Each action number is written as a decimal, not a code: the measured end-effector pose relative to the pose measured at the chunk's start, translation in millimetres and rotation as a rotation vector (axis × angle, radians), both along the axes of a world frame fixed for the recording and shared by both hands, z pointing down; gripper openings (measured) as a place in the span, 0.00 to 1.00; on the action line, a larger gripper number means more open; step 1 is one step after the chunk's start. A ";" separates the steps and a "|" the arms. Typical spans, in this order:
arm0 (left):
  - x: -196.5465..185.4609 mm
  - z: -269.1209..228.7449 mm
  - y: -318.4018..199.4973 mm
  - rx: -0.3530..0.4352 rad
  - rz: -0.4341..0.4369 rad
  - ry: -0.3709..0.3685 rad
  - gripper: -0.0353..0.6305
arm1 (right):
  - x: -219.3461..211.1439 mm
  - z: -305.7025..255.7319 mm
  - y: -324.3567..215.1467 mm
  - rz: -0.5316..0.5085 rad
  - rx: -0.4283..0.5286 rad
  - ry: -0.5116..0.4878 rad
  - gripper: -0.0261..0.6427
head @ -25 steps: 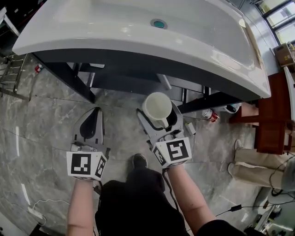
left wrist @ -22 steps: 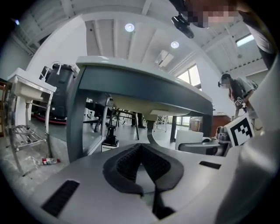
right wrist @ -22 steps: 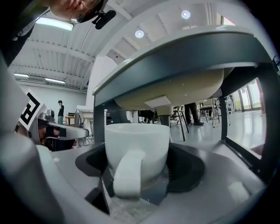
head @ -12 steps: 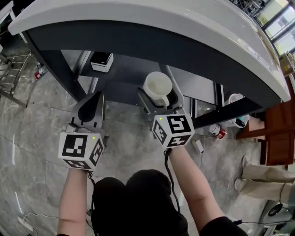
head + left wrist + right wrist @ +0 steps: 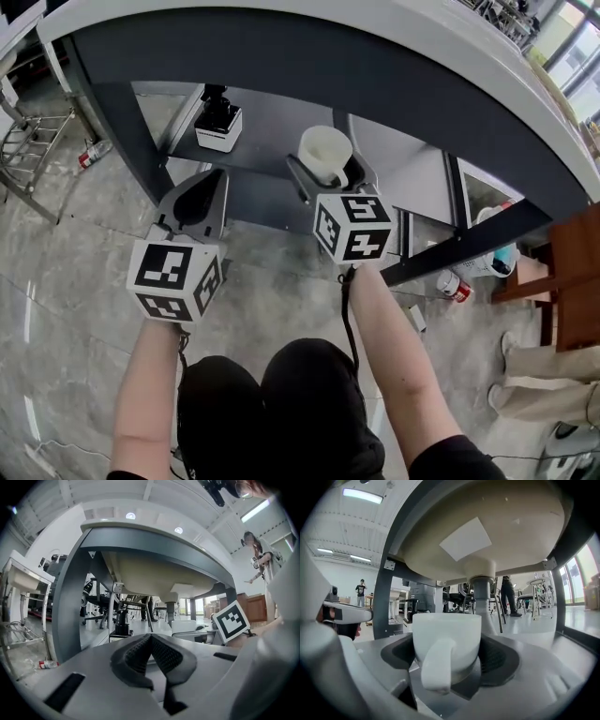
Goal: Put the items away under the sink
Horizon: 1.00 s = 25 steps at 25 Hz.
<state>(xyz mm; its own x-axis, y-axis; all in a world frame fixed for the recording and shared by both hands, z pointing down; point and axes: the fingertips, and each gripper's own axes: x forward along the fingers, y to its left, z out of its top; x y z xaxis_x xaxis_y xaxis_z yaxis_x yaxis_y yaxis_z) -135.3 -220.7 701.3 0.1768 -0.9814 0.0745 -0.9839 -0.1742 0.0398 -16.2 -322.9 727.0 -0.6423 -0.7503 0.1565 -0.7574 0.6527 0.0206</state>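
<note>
Right tool [image 5: 327,176], gripping the white ceramic mug [image 5: 324,150], should set it upright and gently on the dark grey shelf [image 5: 267,141]; left tool [image 5: 204,187] is closed, empty

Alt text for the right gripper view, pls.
The right claw holds an upright white mug, handle facing the camera, beneath the pale underside of the sink; the drain pipe rises behind it.

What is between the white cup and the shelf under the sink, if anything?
Nothing I can see. The white cup in the right gripper faces bare shelf; the drain pipe stands farther back, and the black-and-white box sits off to the left.
</note>
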 end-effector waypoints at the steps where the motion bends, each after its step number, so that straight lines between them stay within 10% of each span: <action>1: 1.0 0.1 -0.9 0.004 0.001 0.007 0.07 | -1.4 0.8 -2.1 -0.002 0.005 0.009 0.61; 25: 11.7 6.9 4.1 -0.006 0.010 -0.052 0.07 | -25.6 31.2 -31.5 0.144 -0.072 0.298 0.68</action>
<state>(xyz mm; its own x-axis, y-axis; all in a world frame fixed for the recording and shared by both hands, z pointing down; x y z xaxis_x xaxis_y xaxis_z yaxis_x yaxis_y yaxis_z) -123.6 -216.6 708.1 0.1822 -0.9792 0.0896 -0.9829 -0.1838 -0.0100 -41.8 -354.4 758.2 -0.4485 -0.8103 0.3773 -0.8095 0.5472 0.2129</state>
